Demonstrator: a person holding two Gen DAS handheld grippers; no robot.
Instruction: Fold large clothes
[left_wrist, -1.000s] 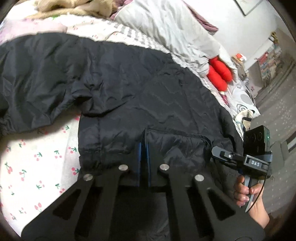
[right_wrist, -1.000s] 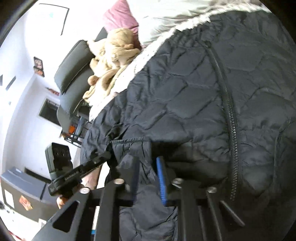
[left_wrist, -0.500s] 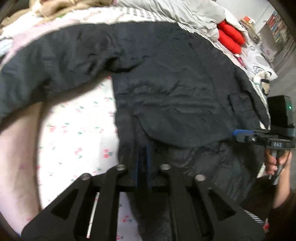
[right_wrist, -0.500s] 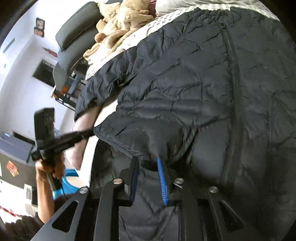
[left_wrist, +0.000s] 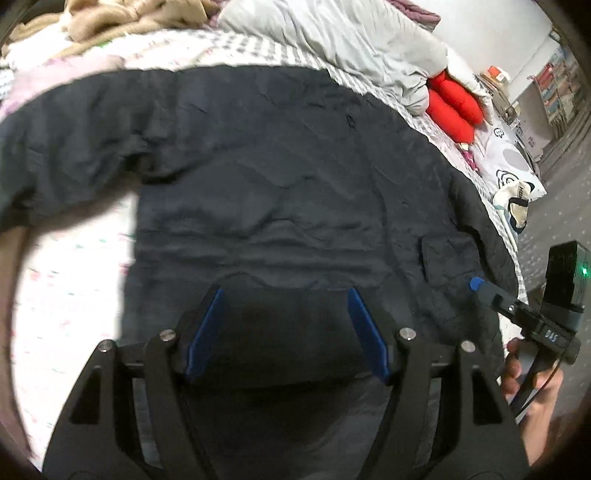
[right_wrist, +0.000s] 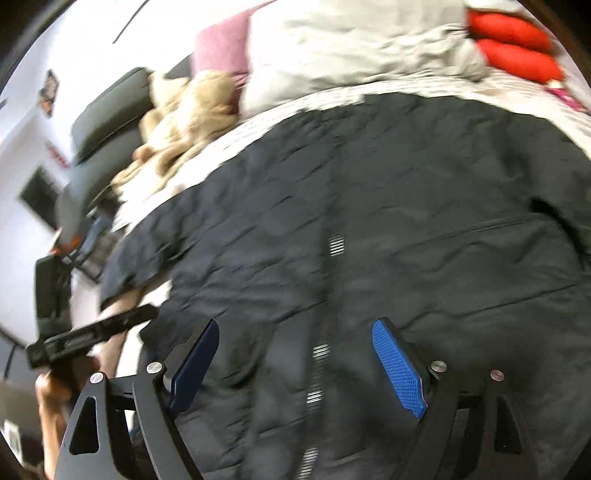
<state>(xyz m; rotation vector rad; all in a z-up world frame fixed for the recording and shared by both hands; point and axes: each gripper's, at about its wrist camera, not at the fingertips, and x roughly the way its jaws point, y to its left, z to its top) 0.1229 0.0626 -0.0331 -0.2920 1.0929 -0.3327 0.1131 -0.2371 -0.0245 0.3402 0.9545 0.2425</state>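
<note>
A large black quilted jacket (left_wrist: 280, 177) lies spread on the bed, one sleeve stretching to the left. It also fills the right wrist view (right_wrist: 388, 229), zipper running down its middle. My left gripper (left_wrist: 286, 299) is open, its blue pads wide apart just above the jacket's near hem, holding nothing. My right gripper (right_wrist: 295, 328) is open too, over the jacket's lower front, empty. The right gripper also shows at the right edge of the left wrist view (left_wrist: 476, 286). Both views are motion-blurred.
The bed sheet (left_wrist: 74, 266) with a small cherry print lies to the left. A grey duvet (left_wrist: 332, 40), red cushions (left_wrist: 454, 107) and a beige blanket (right_wrist: 184, 122) sit at the far side. A dark chair (right_wrist: 107, 114) stands beyond the bed.
Both grippers were shut on the jacket's hem and lifted it forward; now both have opened and let go, and the hem lies folded on the jacket.
</note>
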